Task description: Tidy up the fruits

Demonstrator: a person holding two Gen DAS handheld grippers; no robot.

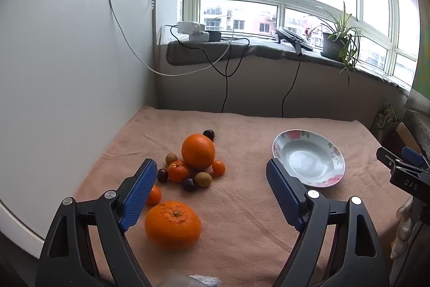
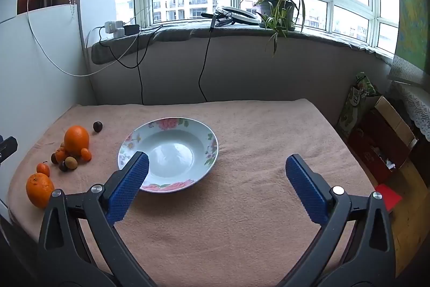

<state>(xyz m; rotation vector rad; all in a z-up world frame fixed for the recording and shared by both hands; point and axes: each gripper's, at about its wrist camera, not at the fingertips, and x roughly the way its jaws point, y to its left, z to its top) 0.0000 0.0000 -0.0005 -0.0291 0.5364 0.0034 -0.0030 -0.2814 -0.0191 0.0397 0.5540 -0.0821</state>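
Note:
A large orange (image 1: 198, 151) (image 2: 76, 140) stands amid a cluster of small fruits: mandarins, brown longans and dark plums (image 1: 188, 184). A second big orange (image 1: 173, 225) (image 2: 39, 189) lies nearer, alone. An empty floral plate (image 1: 309, 157) (image 2: 168, 153) sits to the right of the fruit. My left gripper (image 1: 212, 176) hangs open above the cloth, the near orange low between its fingers, untouched. My right gripper (image 2: 217, 171) is open too, with its left pad (image 2: 129, 187) over the plate's near rim. The right gripper also shows at the left wrist view's right edge (image 1: 403, 168).
A pink towel (image 2: 242, 219) covers the table. A white board (image 1: 67, 71) walls the left side. Behind is a windowsill with cables, chargers, a ring light and a potted plant (image 2: 279, 4). Boxes and bags (image 2: 376, 139) stand on the floor at the right.

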